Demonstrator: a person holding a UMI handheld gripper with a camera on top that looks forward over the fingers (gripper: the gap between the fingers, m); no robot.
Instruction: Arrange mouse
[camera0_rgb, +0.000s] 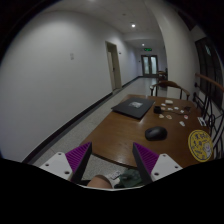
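The gripper (112, 160) hangs with fingers apart at the lower frame, the black mouse (156, 132) on the wooden table (120, 135) beyond them

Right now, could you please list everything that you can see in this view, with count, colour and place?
table: one, brown wood, ahead of the jaws
mouse: one, black, on the table, beyond the jaws
laptop: one, dark, closed, farther along the table than the mouse
round disc: one, yellowish, near the table's edge, beside the mouse
corridor doors: far end, dark
hand: one, partly visible, between the jaws
gripper: one, purple pads, jaws open, holding nothing
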